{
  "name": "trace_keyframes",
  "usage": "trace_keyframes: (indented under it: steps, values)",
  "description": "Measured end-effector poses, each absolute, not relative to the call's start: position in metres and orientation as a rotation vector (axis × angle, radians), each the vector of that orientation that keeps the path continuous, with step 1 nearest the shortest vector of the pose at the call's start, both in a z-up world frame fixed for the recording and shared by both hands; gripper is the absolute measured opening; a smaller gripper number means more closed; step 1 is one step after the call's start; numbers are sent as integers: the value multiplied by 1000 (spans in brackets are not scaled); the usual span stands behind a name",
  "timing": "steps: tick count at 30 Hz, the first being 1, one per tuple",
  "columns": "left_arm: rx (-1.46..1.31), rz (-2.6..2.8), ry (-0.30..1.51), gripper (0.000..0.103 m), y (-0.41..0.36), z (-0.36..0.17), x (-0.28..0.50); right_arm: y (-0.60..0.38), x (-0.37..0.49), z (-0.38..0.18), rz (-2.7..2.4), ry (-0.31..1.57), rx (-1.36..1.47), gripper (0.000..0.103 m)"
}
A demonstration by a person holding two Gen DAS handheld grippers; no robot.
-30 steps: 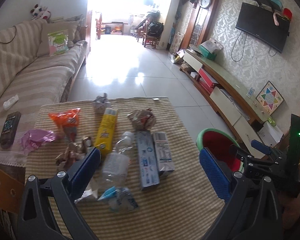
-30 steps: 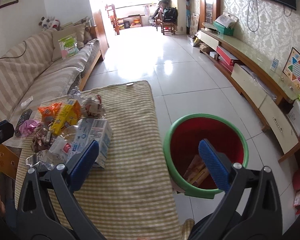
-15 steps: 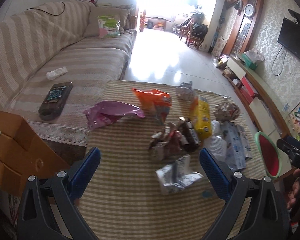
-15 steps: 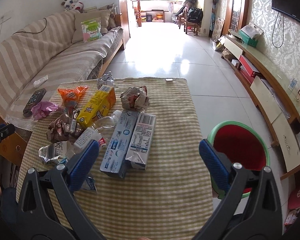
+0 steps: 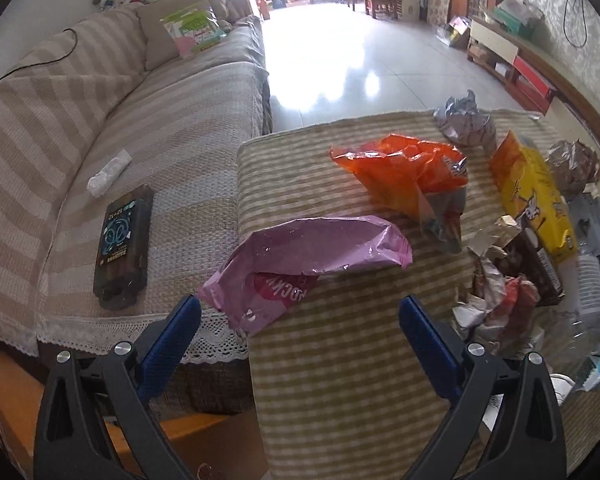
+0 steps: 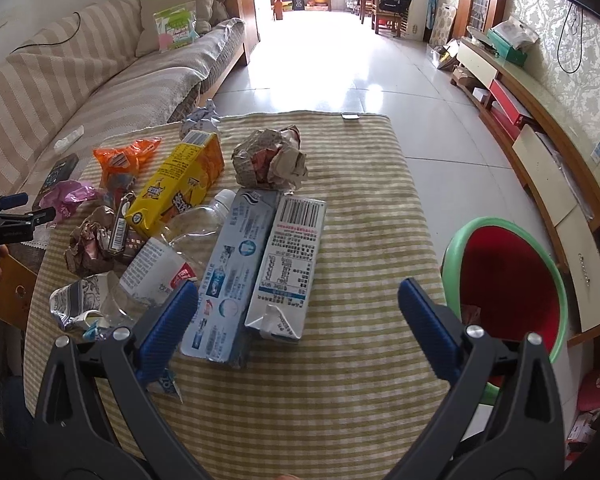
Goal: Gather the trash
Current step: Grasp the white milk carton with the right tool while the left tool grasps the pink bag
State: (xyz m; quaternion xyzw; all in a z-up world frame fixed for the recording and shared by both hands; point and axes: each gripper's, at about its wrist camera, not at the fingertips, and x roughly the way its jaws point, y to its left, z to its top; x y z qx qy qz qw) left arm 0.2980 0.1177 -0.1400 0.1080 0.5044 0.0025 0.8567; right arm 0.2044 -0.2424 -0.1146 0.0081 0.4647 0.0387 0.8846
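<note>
Trash is strewn over the striped tablecloth (image 6: 340,400). A pink plastic bag (image 5: 300,256) hangs over the table's left edge, just ahead of my left gripper (image 5: 300,312), which is open and empty. Behind the bag lie an orange wrapper (image 5: 404,172) and a yellow carton (image 5: 536,200). My right gripper (image 6: 296,300) is open above the near table, with a white carton (image 6: 288,268) and a toothpaste box (image 6: 232,276) between its fingers' line. A red bin with a green rim (image 6: 508,280) stands on the floor at the right.
A striped sofa (image 5: 100,140) runs along the left, with a remote control (image 5: 122,240) and a tissue packet (image 5: 108,172) on it. A cardboard box (image 5: 4,400) sits at the lower left. Crumpled paper (image 6: 272,160), a plastic bottle (image 6: 172,252) and foil wrappers (image 6: 88,240) crowd the table. A TV cabinet (image 6: 540,140) lines the right wall.
My left gripper has swung left and come close to the pink bag at the table's edge. My right gripper has turned from the bin toward the cartons on the table.
</note>
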Motion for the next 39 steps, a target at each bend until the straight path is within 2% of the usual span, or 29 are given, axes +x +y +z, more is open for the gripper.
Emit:
trace_keyframes:
  steps: [8,17,22,25,27,28,32,39]
  values:
    - [416,-42,1156,95,100,-172,339,-256,226,-132,55,1025,63,99]
    - [399,-40,1155,94,94,-178,350,-263,245,-156,51,1075,98,99]
    - [355,-71,1153,80,94,-180,351,-264,251,-161,47,1070,113,98]
    - [319,-101,1159,61,94,-178,349,-269,253,-160,13,1075,119,98]
    - [294,-125,1164,43,94,-178,348,-271,253,-160,24,1082,134,94]
    - [282,-135,1169,41,94,-178,347,-270,253,-160,28,1085,131,93]
    - [289,-144,1168,37,91,-178,345,-270,254,-159,81,1088,142,81]
    - [256,-153,1163,36,90,-174,327,-274,253,-160,96,1117,193,55]
